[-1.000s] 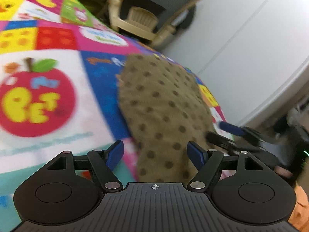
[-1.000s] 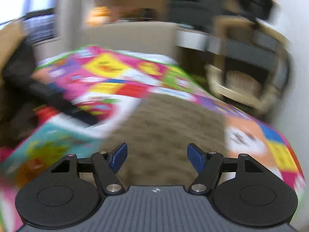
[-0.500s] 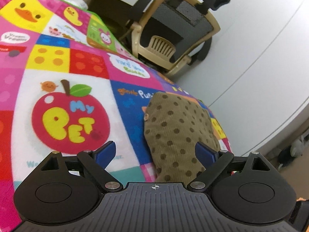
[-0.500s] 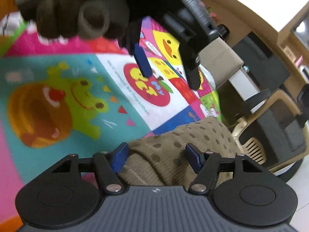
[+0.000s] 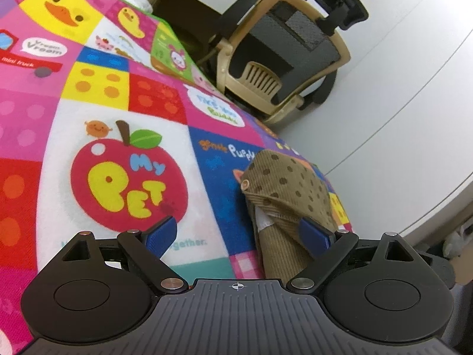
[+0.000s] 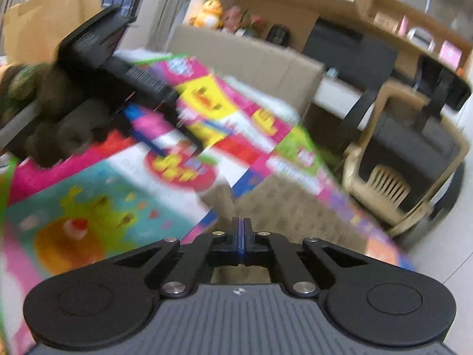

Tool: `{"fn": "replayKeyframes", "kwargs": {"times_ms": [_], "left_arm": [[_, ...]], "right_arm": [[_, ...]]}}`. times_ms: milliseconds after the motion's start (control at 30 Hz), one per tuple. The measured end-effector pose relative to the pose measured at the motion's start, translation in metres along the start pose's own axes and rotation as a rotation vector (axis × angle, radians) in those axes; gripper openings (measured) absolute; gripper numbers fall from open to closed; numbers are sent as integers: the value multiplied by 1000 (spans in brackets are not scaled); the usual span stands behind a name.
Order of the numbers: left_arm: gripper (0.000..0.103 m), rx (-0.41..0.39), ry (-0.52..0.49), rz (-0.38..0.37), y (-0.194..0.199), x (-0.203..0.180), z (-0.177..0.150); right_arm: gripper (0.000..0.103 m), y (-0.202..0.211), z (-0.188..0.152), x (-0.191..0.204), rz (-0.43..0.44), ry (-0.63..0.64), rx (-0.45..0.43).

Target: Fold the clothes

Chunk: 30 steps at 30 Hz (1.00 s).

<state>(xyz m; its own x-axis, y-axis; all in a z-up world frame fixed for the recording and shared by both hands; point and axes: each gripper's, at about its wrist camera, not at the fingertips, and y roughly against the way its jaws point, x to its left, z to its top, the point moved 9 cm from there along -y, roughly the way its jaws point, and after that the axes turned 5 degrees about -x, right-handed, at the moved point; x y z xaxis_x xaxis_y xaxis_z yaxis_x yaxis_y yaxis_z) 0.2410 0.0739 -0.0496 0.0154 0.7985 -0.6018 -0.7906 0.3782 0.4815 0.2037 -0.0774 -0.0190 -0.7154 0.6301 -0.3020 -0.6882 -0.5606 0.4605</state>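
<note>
Clothes (image 5: 283, 195) lie bunched beside the open left tongs (image 5: 236, 230), ready for grabbing; right tongs (image 6: 241, 241) have just snapped closed, apparently pinching nothing.

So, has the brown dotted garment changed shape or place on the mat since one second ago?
Yes. The garment is now folded narrower, covering less mat beside the red apple picture.

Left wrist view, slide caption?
Open left gripper over colourful play mat, beside the brown dotted garment.
</note>
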Motion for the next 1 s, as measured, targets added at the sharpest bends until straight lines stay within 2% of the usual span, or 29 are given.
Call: {"fn": "replayKeyframes", "kwargs": {"times_ms": [100,200,267,300,333,367,400,533,633,800,1000], "left_arm": [[94,15,6,-32,-7,-7,1],[94,85,-6,-92,-27,-23,-10],[92,137,-25,-97,-43,-30,-22],[90,160,-35,-97,-49,-33,-28],[90,179,-39,-104,-54,-37,-34],[90,196,-40,-113,-58,-41,-39],[90,211,-39,-123,-61,-44,-45],[84,269,-64,-162,-69,-60,-69],[82,267,-167,-118,-72,-71,-85],[74,262,-203,-73,-75,-72,-90],[69,252,-173,-102,-70,-62,-85]], "right_arm": [[0,-5,-33,17,46,-13,90],[0,2,-43,13,58,-66,84],[5,13,-35,-9,30,-145,34],[16,17,-33,-22,12,-192,21],[42,19,-34,-38,-13,-261,15],[57,20,-36,-55,-39,-330,9],[67,20,-43,-73,-73,-405,4],[67,-1,-86,-116,-155,-586,96],[67,-23,-114,-112,-154,-605,159],[63,-31,-108,-105,-143,-589,148],[59,-58,-83,-88,-82,-587,124]]}}
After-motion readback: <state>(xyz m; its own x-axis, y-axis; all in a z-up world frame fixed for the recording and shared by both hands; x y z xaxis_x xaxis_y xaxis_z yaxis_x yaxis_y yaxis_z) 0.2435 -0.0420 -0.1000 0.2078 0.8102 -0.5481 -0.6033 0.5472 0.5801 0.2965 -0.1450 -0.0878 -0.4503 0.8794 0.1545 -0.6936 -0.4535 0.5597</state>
